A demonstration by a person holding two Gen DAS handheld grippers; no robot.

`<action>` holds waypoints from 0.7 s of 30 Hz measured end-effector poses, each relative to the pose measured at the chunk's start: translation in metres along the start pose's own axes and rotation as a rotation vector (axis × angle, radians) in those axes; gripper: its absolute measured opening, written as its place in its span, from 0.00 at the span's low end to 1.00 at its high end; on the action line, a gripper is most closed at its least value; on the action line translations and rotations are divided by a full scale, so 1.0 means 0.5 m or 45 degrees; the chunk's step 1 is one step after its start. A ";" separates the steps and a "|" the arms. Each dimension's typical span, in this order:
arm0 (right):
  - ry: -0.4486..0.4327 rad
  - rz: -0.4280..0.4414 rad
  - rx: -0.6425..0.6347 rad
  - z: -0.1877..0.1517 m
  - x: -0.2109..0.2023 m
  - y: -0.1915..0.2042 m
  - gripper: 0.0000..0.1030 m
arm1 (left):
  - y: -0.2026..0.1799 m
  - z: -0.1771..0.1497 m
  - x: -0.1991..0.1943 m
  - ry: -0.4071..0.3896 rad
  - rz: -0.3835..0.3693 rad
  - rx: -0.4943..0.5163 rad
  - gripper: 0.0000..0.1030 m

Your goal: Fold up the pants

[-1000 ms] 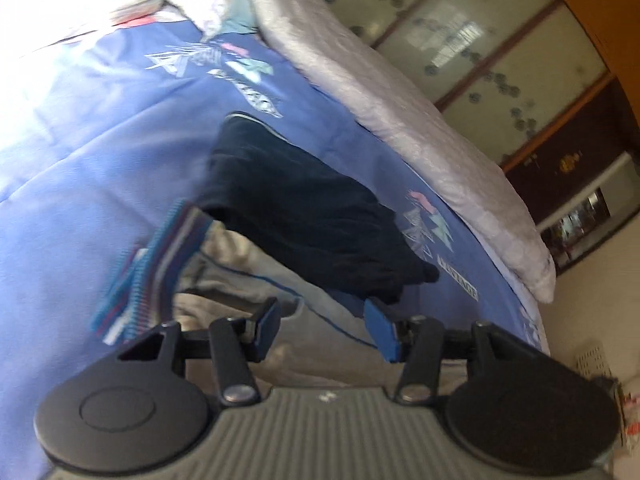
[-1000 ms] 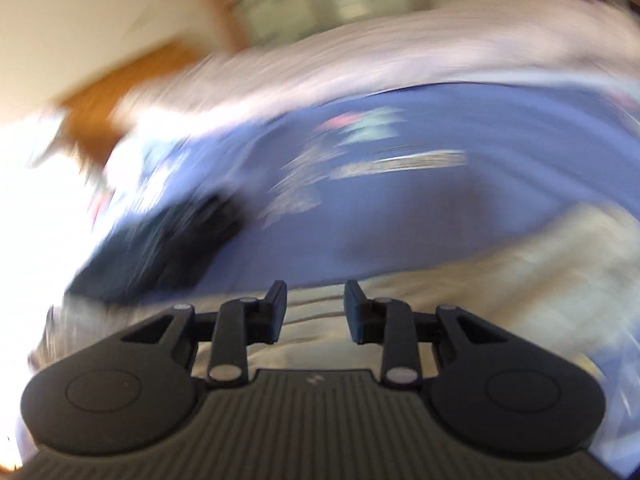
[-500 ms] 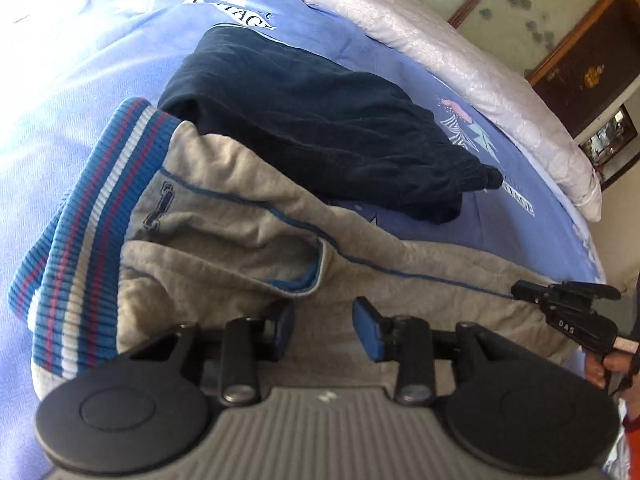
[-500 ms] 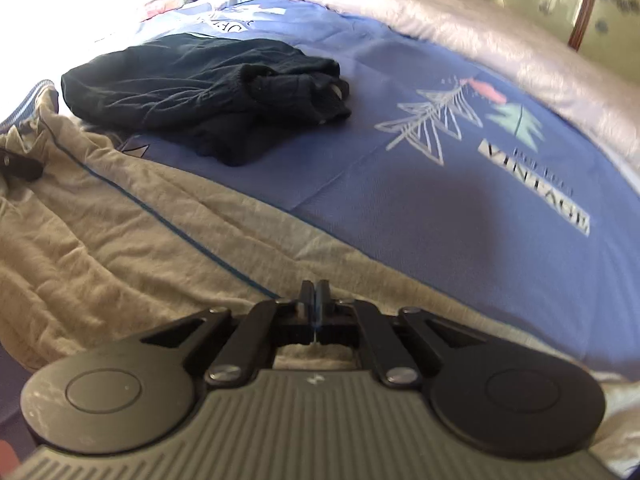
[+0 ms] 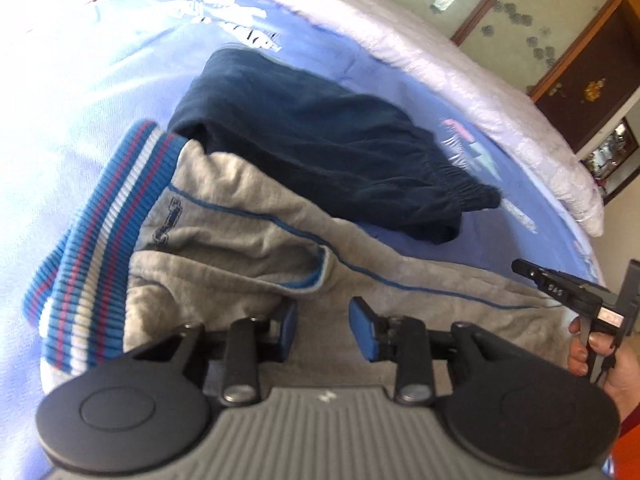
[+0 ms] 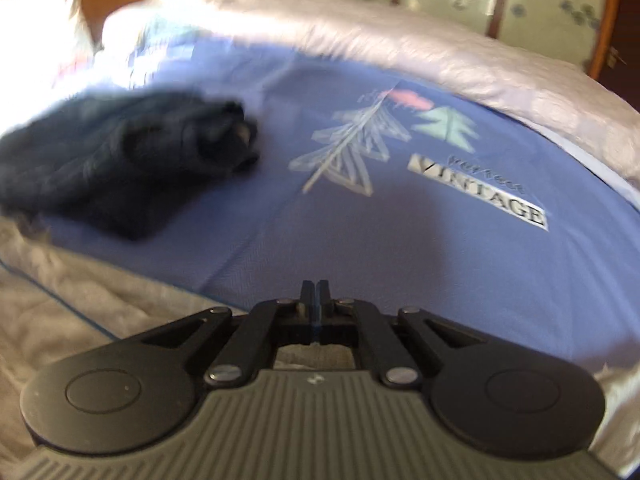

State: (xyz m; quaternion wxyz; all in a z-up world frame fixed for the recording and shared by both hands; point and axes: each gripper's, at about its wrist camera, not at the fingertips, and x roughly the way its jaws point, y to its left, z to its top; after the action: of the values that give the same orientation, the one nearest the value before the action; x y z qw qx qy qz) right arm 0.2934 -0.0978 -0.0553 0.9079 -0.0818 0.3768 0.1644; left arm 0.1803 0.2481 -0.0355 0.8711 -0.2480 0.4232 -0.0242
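Observation:
Grey pants (image 5: 240, 240) with a blue, red and white striped waistband (image 5: 100, 248) lie spread on the blue bed sheet (image 5: 80, 80). My left gripper (image 5: 324, 326) presses into them below the pocket fold, its blue pads narrowed on a thick pinch of grey cloth. In the right wrist view the grey pants (image 6: 80, 320) run along the bottom left. My right gripper (image 6: 316, 286) is shut at their far edge, with grey cloth showing just beneath the closed fingers. The left wrist view shows that right gripper (image 5: 524, 268) at the pants' right end, held by a hand (image 5: 592, 356).
Folded dark navy pants (image 5: 320, 152) lie just beyond the grey ones, blurred in the right wrist view (image 6: 112, 160). A pale quilt (image 5: 460, 80) lines the bed's far side below patterned cabinet doors (image 5: 540, 12). Printed blue sheet (image 6: 400, 260) stretches ahead of my right gripper.
My left gripper sank onto the grey pants and its pads drew closer together. My right gripper went from open to shut at the pants' edge, then shifted a little along the sheet.

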 end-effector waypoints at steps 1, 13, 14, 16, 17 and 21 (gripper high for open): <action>-0.043 0.049 0.048 0.000 -0.028 -0.007 0.03 | -0.003 0.001 -0.013 -0.020 -0.012 0.004 0.33; 0.036 0.256 -0.395 -0.024 -0.046 0.114 0.49 | -0.125 0.016 0.079 0.048 -0.089 0.280 0.34; 0.058 0.262 -0.402 -0.022 -0.030 0.121 0.50 | -0.122 0.016 0.097 0.071 -0.077 0.278 0.34; 0.092 0.280 -0.418 -0.024 -0.002 0.131 0.46 | -0.109 0.016 0.120 0.107 -0.036 0.265 0.33; 0.109 0.310 -0.417 -0.026 0.005 0.132 0.28 | -0.102 0.015 0.127 0.120 -0.039 0.250 0.32; 0.073 0.303 -0.397 -0.024 -0.003 0.136 0.03 | -0.089 0.016 0.121 0.112 -0.070 0.204 0.32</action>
State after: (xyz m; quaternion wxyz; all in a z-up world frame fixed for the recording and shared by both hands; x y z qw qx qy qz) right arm 0.2602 -0.0379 -0.0642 0.8473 -0.1812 0.3795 0.3244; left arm 0.2325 0.1975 -0.0550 0.8676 -0.1878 0.4510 -0.0928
